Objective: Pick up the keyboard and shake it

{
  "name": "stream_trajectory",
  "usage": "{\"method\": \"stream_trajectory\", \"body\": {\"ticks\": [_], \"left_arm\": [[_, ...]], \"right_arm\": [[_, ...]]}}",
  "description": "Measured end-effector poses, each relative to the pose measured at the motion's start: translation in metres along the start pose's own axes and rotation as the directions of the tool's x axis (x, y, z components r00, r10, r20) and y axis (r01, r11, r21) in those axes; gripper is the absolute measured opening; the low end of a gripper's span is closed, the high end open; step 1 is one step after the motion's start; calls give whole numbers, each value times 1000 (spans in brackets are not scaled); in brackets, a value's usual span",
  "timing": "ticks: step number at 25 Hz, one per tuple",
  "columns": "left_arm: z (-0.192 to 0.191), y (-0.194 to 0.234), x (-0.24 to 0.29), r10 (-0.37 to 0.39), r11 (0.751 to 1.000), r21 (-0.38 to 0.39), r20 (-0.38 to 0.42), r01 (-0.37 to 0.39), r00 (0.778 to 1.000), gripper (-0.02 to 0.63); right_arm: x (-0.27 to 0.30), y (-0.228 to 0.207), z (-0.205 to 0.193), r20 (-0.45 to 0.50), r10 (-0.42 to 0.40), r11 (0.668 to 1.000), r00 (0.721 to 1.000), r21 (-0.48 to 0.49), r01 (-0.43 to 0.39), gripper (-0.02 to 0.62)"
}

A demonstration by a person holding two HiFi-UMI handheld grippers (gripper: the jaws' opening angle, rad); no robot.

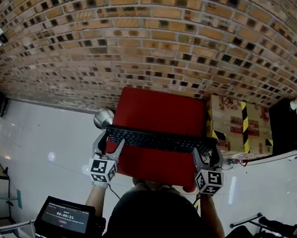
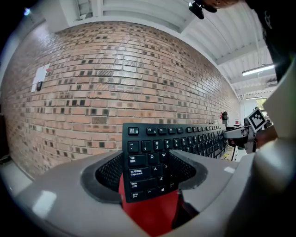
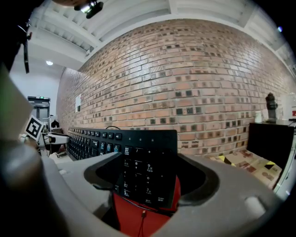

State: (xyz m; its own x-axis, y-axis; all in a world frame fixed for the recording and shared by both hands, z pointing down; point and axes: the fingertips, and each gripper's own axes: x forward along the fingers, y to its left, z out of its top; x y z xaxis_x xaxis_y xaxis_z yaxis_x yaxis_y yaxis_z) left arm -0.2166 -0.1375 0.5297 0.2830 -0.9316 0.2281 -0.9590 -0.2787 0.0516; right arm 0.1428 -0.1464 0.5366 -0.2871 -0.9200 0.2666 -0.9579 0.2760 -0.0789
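Black keyboard [image 1: 159, 140] being held above a red table [image 1: 159, 110], left gripper [image 1: 109, 142] gripping its left end with wide-set jaws, right gripper [image 1: 208, 154] gripping its right end likewise, brick wall [image 1: 146, 37] standing beyond.

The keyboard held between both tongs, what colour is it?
Black, with white lettering. The left gripper view shows the keyboard best.
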Motion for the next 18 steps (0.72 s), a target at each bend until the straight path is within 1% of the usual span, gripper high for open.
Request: {"method": "stream_trajectory", "body": {"ticks": [18], "left_arm": [[-2, 0, 5, -2, 1000, 6, -11, 2, 1000, 313]], "right_arm": [[5, -3, -6, -17, 2, 1000, 1000, 23, -2, 348]]}}
